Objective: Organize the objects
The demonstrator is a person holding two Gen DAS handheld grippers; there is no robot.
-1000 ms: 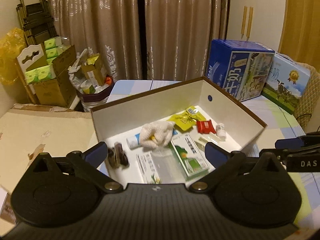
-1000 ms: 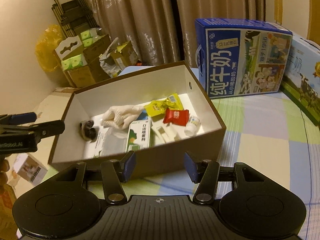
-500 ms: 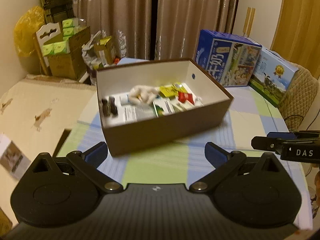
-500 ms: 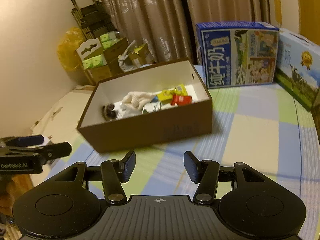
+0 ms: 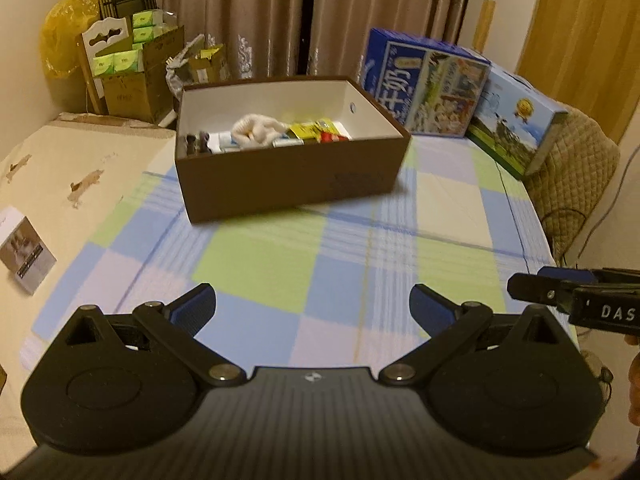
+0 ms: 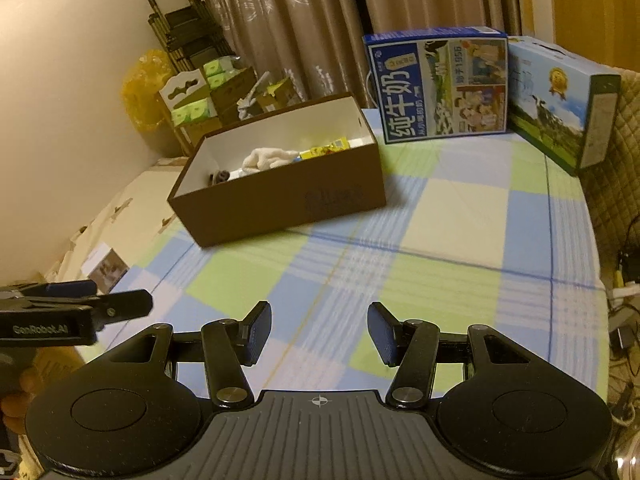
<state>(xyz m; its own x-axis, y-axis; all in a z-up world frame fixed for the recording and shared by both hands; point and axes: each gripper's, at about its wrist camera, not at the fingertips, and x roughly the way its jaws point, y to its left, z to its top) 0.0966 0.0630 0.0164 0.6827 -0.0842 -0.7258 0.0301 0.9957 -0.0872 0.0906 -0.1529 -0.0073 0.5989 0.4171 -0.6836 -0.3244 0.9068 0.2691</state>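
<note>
You have a counter (image 5: 360,264) covered in a checked cloth of blue, green and cream squares. At its far middle sits an open brown box (image 5: 288,176) with small items inside. At the far right two printed cartons rest on the cloth, just beside each other: a blue milk carton (image 5: 428,84) and a green-and-blue carton (image 5: 516,120). To the left, off the cloth, a small white card (image 5: 26,256) lies on a cream surface (image 5: 52,184).

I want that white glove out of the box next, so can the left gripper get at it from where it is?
Probably yes. The left gripper is open and empty, bare cloth lies before it, and the glove sits uncovered in the open box; it must clear the near wall.
</note>
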